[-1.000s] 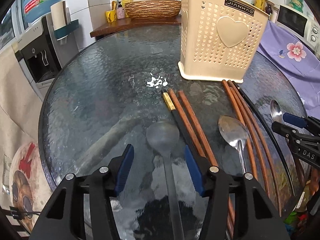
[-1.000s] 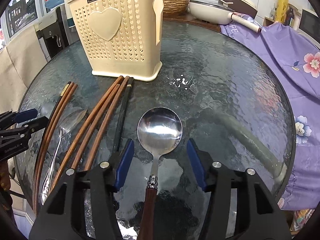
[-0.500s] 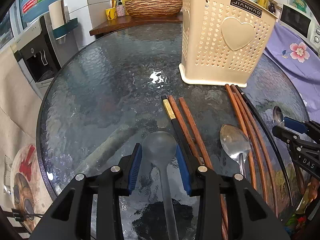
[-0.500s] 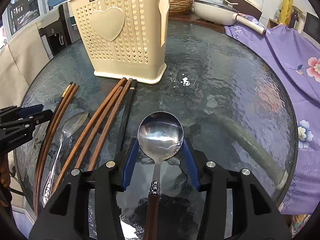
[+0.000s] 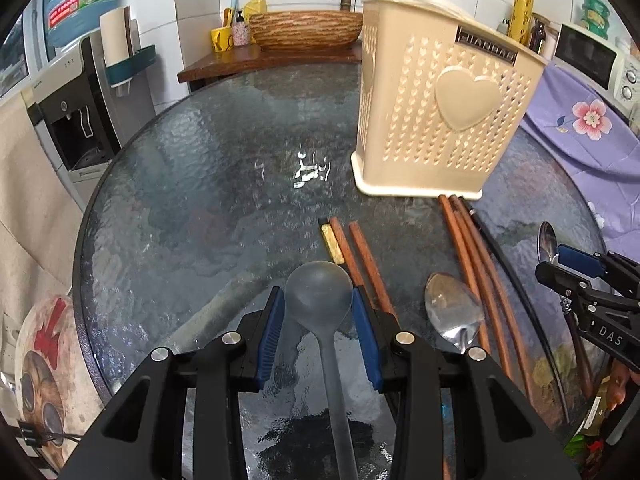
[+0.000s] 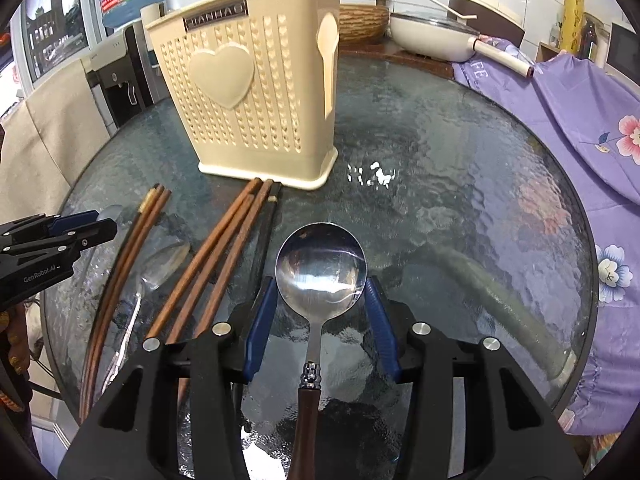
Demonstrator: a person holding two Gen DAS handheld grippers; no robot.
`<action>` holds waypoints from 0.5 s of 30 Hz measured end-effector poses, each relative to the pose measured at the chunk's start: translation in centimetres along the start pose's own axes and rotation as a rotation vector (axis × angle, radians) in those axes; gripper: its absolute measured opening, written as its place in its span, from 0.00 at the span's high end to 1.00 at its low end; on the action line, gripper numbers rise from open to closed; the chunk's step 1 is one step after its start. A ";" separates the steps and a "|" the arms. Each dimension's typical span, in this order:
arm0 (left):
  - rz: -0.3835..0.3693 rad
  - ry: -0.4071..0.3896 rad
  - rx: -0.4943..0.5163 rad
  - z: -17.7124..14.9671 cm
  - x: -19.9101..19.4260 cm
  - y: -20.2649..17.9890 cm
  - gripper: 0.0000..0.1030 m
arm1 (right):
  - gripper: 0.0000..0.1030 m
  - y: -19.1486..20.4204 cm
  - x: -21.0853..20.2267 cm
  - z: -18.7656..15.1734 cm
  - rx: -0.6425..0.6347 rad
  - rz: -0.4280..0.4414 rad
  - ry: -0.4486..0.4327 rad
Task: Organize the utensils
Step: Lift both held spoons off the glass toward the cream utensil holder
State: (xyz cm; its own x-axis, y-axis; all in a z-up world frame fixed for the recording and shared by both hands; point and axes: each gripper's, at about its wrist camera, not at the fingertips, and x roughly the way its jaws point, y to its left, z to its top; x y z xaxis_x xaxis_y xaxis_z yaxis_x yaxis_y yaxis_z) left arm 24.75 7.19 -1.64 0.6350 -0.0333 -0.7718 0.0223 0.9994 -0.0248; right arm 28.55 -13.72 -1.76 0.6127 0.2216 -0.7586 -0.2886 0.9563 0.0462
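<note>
both claws have narrowed over the last second, from wide open to pads right against the spoon bowls. left claw (image 5: 318, 322) now clenched on the translucent grey spoon (image 5: 319, 294), blue pads at either side of its bowl; right claw (image 6: 320, 320) grasping the steel spoon (image 6: 321, 264), wood handle running back under the camera. both spoons seem slightly lifted off the glass surface (image 5: 192, 208), hard to confirm. judgement: two pickups secured together, carry to the cream holder (image 5: 436, 116) comes next. still lying on the surface near the holder's base: brown chopsticks (image 5: 472, 248), a second chopstick group (image 5: 360, 252), a pointed metal spoon (image 5: 452, 312). writing: holder plate reads "jianhao" (image 6: 215, 17); left claw body "genrobot.ai" seen from the right view, right claw body "das" from the left view; water bottle label unreadable.
</note>
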 end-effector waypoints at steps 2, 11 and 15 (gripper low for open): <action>-0.002 -0.018 -0.003 0.2 -0.4 0.1 0.66 | 0.55 0.0 -0.5 0.1 0.000 0.004 -0.017; -0.043 -0.108 -0.015 1.4 -2.7 0.3 0.66 | 0.55 -0.7 -2.8 0.8 0.021 0.036 -0.079; -0.063 -0.145 -0.012 1.7 -4.0 -0.2 0.66 | 0.55 -0.7 -3.9 1.2 0.019 0.043 -0.109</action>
State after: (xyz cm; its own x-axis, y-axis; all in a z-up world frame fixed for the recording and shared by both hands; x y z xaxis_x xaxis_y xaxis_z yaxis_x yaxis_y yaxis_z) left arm 23.51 7.11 2.49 0.7373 -0.0952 -0.6688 0.0571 0.9953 -0.0788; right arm 27.25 -15.07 1.94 0.6770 0.2806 -0.6804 -0.3027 0.9488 0.0901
